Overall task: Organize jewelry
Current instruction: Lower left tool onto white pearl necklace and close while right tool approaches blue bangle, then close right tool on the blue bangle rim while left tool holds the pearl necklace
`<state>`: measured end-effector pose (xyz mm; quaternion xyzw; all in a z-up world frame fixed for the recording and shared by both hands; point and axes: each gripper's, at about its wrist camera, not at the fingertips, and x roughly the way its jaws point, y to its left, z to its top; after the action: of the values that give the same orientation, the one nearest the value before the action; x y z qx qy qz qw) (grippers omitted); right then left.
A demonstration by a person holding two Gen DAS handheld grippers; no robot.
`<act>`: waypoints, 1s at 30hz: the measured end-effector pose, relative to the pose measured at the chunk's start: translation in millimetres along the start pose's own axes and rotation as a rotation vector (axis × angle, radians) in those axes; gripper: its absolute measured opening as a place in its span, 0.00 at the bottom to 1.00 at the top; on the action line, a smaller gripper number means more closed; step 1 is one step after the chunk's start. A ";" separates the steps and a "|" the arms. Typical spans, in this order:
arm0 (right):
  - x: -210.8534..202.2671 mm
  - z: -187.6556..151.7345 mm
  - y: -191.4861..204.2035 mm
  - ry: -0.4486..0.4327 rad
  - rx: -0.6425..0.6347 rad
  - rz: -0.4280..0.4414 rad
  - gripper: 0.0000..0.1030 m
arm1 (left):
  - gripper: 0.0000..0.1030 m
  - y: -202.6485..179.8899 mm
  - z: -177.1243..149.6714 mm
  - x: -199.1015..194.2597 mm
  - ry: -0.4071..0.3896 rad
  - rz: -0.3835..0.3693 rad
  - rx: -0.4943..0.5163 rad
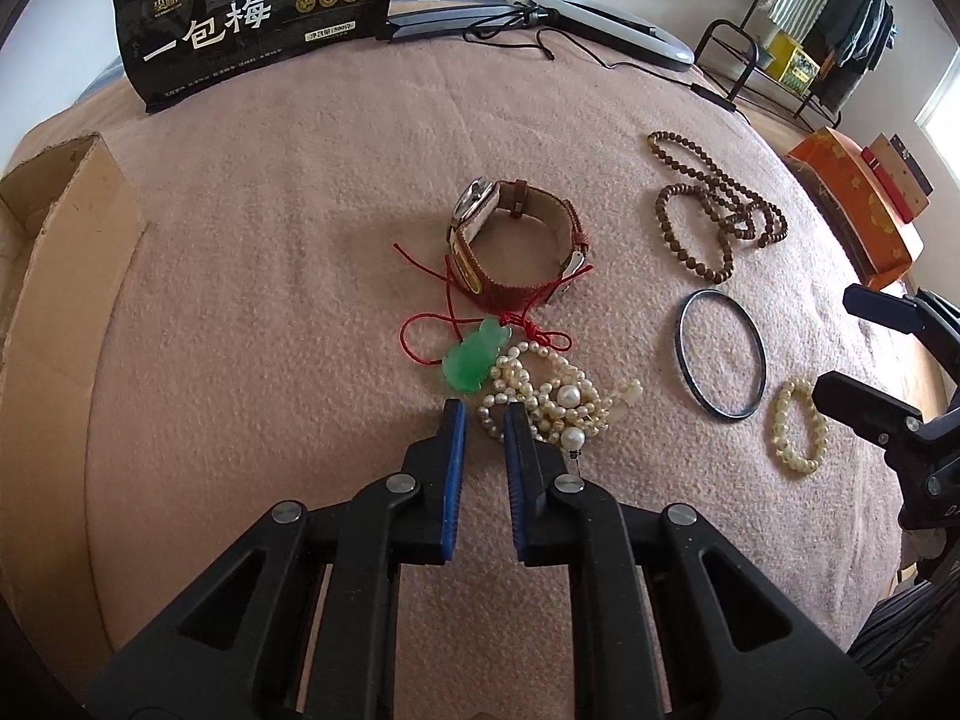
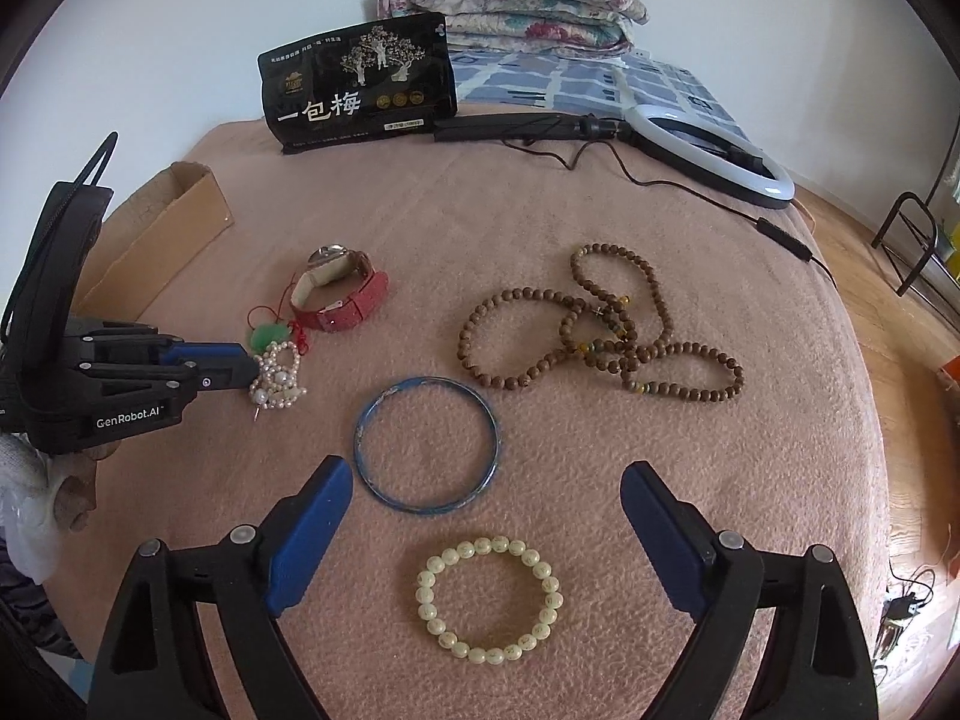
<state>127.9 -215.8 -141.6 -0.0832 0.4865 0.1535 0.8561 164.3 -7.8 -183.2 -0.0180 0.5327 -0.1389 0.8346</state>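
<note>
Jewelry sort, early stage: nothing boxed yet, all pcs on pink blanket (image 2: 600, 228).
L→R: cardboard box (image 2: 174, 222), no jewelry seen in it; left gripper (image 1: 485, 414) nearly closed, pinching pearl strand (image 1: 552, 402); jade pendant (image 1: 474, 360); watch (image 2: 336, 276); blue bangle (image 2: 427, 447); right gripper (image 2: 486, 495) wide open, holding nothing, around cream bead bracelet (image 2: 489, 600); wooden beads (image 2: 606, 330).

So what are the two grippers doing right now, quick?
Left gripper: jaws nearly closed, tips at the pearl strand; a real grip cannot be told.
Right gripper: wide open, empty, above the cream bracelet.
</note>
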 end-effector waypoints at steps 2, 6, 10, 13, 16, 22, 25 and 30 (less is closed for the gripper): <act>3.3 -0.3 -1.3 0.006 0.005 0.005 0.90 | 0.11 -0.3 0.3 1.8 0.000 0.000 0.008; 9.2 0.0 -1.9 0.017 0.001 0.002 0.90 | 0.11 -0.1 3.2 6.2 0.001 -0.016 -0.004; 13.0 2.4 0.5 0.008 -0.017 -0.006 0.91 | 0.11 -7.8 -0.2 7.3 -0.027 0.008 0.049; 14.1 3.2 2.7 -0.008 -0.030 0.004 0.92 | 0.07 -7.8 -0.1 8.3 -0.033 -0.009 0.043; 16.8 3.8 7.0 -0.018 -0.039 0.032 0.99 | 0.04 -4.8 1.0 8.6 -0.031 -0.031 0.017; 29.6 7.0 17.9 -0.002 -0.080 0.025 1.00 | 0.01 -5.8 0.6 7.4 -0.038 -0.046 0.006; 39.2 9.9 15.3 0.023 -0.052 0.035 1.00 | 0.01 -4.7 0.1 6.6 -0.038 -0.054 0.000; 53.9 10.0 16.9 0.055 -0.058 0.033 1.00 | 0.01 -4.8 -1.1 5.7 -0.040 -0.054 -0.001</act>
<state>155.9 -187.2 -182.6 -0.1044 0.5064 0.1792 0.8370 164.6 -13.7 -187.8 -0.0355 0.5153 -0.1606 0.8411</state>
